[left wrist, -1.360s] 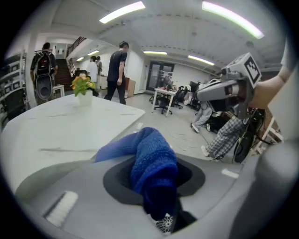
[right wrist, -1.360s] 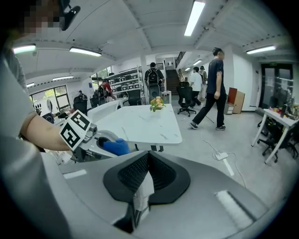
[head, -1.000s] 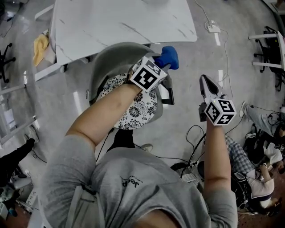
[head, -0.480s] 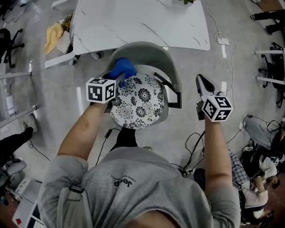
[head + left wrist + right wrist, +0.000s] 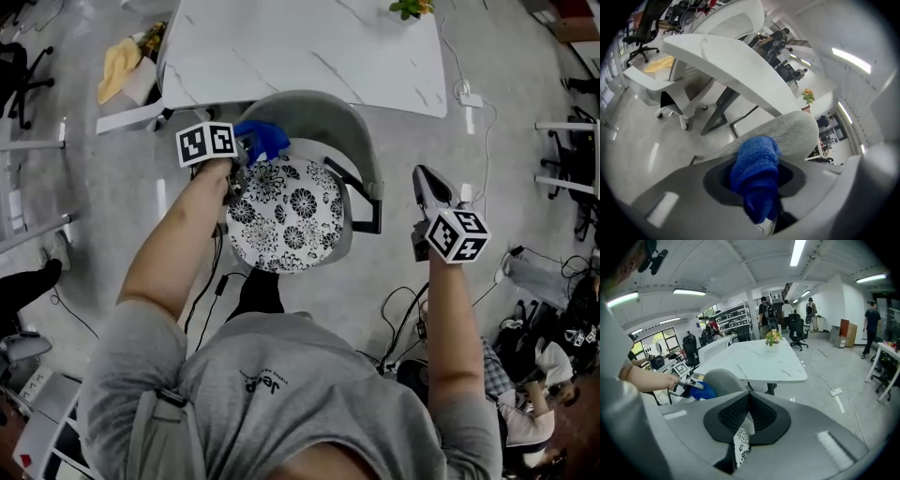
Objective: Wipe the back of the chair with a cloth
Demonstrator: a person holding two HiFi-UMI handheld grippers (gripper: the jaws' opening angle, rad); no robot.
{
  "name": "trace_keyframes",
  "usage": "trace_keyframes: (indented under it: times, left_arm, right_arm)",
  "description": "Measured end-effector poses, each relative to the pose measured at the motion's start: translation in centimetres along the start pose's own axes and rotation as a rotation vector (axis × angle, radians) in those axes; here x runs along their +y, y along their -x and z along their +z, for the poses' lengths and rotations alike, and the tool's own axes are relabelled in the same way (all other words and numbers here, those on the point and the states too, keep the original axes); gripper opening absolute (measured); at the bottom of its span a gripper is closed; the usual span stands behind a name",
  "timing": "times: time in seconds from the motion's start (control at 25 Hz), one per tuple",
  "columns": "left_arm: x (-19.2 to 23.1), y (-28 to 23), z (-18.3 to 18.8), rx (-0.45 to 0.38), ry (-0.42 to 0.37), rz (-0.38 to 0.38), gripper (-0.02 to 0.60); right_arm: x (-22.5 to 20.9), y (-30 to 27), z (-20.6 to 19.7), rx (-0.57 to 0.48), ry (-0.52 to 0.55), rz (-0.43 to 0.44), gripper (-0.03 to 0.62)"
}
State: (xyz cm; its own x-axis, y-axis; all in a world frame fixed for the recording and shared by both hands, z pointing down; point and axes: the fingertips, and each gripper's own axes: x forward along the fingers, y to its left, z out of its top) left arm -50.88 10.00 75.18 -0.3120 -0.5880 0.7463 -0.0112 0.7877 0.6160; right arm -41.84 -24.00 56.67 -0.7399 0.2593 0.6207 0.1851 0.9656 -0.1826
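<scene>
The chair has a grey curved back (image 5: 314,111) and a black-and-white floral seat cushion (image 5: 286,217). My left gripper (image 5: 246,153) is shut on a blue cloth (image 5: 263,139) and holds it against the left end of the chair back. In the left gripper view the blue cloth (image 5: 757,174) fills the jaws and hides their tips, with the chair back (image 5: 790,136) just behind it. My right gripper (image 5: 431,187) hangs to the right of the chair, shut with nothing in it. The right gripper view looks across at the chair back (image 5: 723,380) and the blue cloth (image 5: 704,391).
A white marble table (image 5: 300,52) stands right behind the chair, with a small plant (image 5: 410,7) on it. A yellow cloth (image 5: 119,64) lies on a side seat at the far left. Cables (image 5: 403,309) run over the floor, and a seated person (image 5: 539,384) is at the lower right.
My left gripper has carried the blue cloth from the right end of the chair back round to its left end. The right gripper has hardly moved.
</scene>
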Motion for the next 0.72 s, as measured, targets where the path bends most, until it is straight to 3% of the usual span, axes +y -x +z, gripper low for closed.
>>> trace_keyframes:
  times: [0.36, 0.72]
  left_arm:
    - [-3.4, -2.9, 0.9, 0.044, -0.028, -0.004, 0.183]
    - [-8.5, -6.8, 0.8, 0.105, -0.272, 0.035, 0.180]
  right_arm:
    - [-2.9, 1.6, -1.4, -0.007, -0.061, -0.066, 0.005]
    - [-5.1, 2.6, -1.0, -0.038, -0.078, -0.106, 0.005]
